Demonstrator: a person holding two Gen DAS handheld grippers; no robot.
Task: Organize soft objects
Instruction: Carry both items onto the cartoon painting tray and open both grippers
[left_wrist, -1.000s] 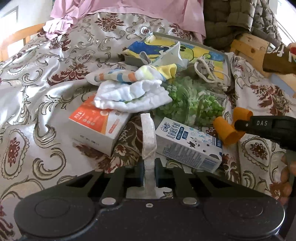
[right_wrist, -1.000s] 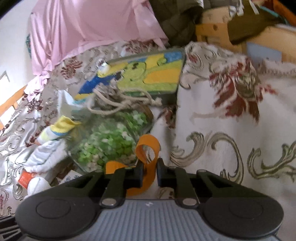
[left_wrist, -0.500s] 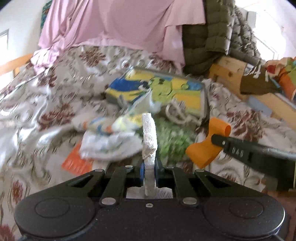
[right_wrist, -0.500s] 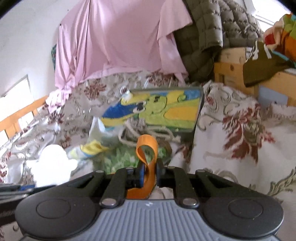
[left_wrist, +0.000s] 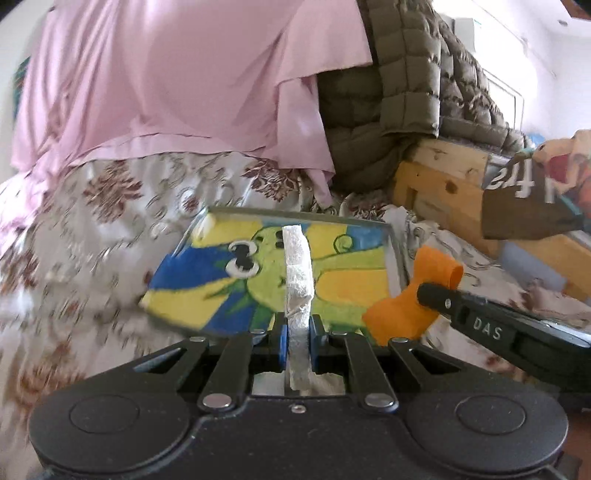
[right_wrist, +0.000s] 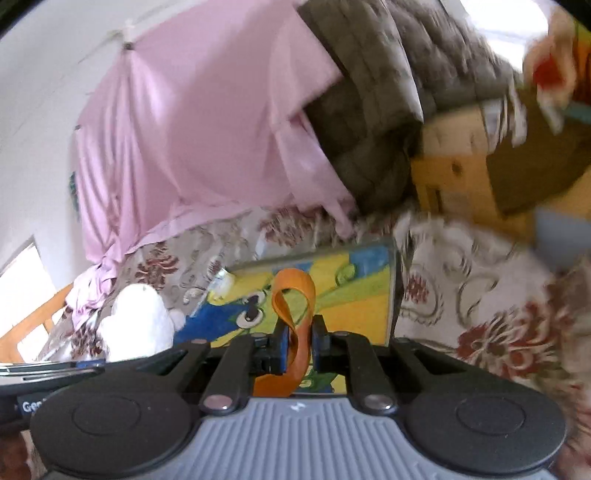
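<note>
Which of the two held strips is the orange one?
The looped orange strip, pinched in the right hand-held gripper; the left hand-held gripper holds the straight white strip.

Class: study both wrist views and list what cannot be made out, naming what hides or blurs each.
- White strip, left view: lower end hidden behind the left tongs.
- Orange strip, right view: tail hidden by the right tongs.
- Dark garment's lettering, left view: cut off, unreadable.
- Floral bedspread, right view: motion-blurred.

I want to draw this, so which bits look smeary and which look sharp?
Left wrist view: the white cloth strip in the left gripper is sharp; the flowery bedspread at left is smeared. Right wrist view: the orange band in the right gripper is crisp; the quilted jacket is streaky.
</note>
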